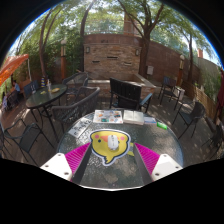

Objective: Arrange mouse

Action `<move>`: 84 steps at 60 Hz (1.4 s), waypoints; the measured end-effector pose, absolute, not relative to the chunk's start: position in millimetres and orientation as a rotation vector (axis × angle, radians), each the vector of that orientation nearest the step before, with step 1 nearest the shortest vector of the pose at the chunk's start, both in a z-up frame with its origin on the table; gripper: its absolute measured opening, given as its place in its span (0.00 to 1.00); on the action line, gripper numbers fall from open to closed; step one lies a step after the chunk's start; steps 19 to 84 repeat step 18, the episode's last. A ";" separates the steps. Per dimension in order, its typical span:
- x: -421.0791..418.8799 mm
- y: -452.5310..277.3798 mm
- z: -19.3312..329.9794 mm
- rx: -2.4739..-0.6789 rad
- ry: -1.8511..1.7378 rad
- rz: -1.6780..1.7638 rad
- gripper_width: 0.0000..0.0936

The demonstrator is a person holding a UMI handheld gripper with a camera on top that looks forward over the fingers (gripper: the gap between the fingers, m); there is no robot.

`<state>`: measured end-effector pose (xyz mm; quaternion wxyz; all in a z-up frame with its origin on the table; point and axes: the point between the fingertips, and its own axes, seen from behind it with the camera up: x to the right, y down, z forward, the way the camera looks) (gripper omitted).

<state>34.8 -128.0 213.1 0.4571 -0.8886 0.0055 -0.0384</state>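
the gripper [112, 160] has its pink-padded fingers [76, 156] spread apart over a round grey metal patio table [150, 135]. a yellow speech-bubble-shaped mouse mat [110, 146] lies between them, with a small pale mouse [110, 141] resting on it.

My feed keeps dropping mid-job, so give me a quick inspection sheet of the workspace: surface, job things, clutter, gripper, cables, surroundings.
Surface: round glass-topped patio table, reflective.
Job's things: mouse sitting on a yellow mouse pad, between the gripper's fingers with gaps at both sides.
Clutter: papers or booklets at the table's far side, beyond the mouse; exact kind unclear.
Gripper: gripper open, pink pads flanking the mouse pad, not pressing on anything.
Cables: nothing seen.
Surroundings: outdoor patio; metal chairs and a second table nearby, brick wall behind, trees overhead.
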 end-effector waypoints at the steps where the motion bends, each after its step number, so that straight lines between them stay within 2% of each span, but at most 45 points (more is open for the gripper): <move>1: 34.4 -131.1 214.6 -2.189 0.016 -0.097 0.92; 13: 37.0 -153.9 224.5 -2.187 0.037 -0.123 0.92; 84: 34.7 -153.7 225.4 -2.178 0.029 -0.127 0.92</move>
